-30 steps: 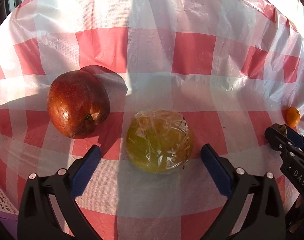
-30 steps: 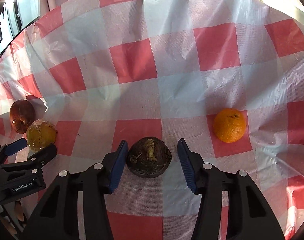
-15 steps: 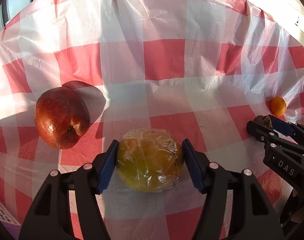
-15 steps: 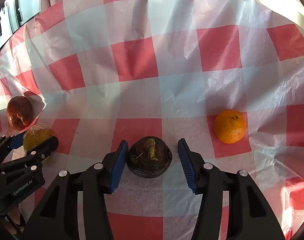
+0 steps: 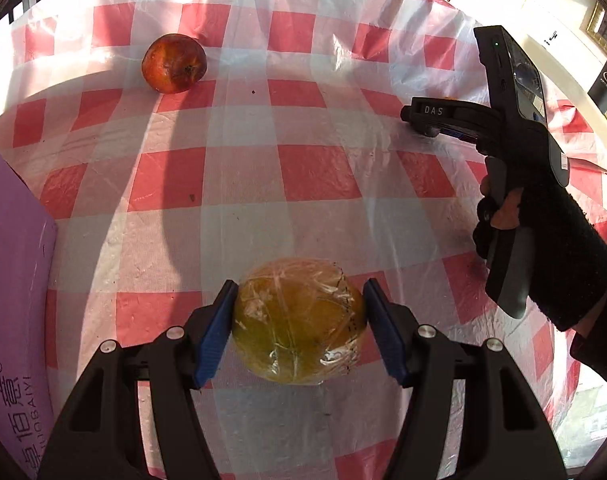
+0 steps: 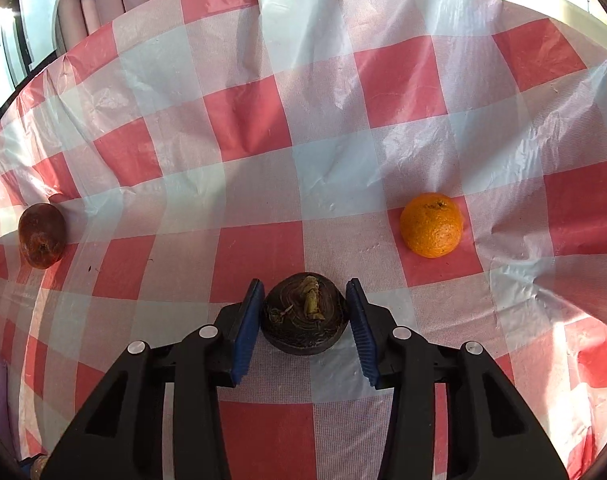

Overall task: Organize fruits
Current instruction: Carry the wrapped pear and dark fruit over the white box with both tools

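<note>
Since the earlier frame the left gripper [image 5: 299,320] has closed from wide open onto the wrapped yellow fruit [image 5: 299,320] and carried it away from the red apple [image 5: 174,63], which is now lying far back on the checked surface [image 5: 239,208] instead of just beside it. Both blue pads are pressing against the sides of the plastic-wrapped fruit, so the gripper is sitting partly closed around it with the fruit filling the gap; whether the fruit is clear of the cloth cannot be told. A purple box [image 5: 11,280] is showing at the left edge of that view. Off to the right, a person's gloved hand [image 5: 543,232] is holding the right gripper [image 5: 423,120], pointing down at the cloth. In the right wrist view, the right gripper [image 6: 305,320] is closing its jaws on a dark brown fruit [image 6: 305,316] resting on the cloth, the pads sitting right at its sides. An orange [image 6: 431,225] is lying apart to the right, and the apple [image 6: 42,235] is sitting far off at the left.
</note>
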{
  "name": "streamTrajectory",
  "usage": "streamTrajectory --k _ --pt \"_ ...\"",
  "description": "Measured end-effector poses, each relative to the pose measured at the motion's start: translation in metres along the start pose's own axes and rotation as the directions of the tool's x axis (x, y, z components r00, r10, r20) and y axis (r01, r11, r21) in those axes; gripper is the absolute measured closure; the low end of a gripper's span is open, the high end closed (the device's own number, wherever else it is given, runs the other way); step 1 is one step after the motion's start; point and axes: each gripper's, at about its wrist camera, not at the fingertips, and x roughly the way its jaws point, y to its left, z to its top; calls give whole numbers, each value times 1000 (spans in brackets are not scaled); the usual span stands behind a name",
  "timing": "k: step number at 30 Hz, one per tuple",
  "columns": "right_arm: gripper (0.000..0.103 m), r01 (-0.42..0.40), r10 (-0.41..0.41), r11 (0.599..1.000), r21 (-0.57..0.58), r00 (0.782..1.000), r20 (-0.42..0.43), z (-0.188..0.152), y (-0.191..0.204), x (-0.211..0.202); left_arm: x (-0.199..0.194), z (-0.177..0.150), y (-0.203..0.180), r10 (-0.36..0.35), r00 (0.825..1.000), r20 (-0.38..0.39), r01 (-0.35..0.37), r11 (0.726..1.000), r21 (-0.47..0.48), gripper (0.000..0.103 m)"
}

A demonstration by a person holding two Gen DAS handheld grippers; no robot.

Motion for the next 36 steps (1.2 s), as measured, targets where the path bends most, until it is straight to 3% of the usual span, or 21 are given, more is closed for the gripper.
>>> streamTrajectory --k 7,14,23,36 --pt "61 -45 51 994 104 997 -53 -80 -3 -67 -25 -59 2 -66 995 -74 70 996 57 39" --pt "61 -49 66 990 133 990 -126 -136 1 -119 -41 -75 -5 -83 993 -80 91 991 100 39" --pt "61 -42 57 991 131 993 -108 -152 20 -172 -68 -71 -9 -72 994 -79 84 983 161 39" --pt "61 -65 68 993 101 997 -35 -144 78 -216 -135 -42 20 -94 993 75 80 983 165 39"
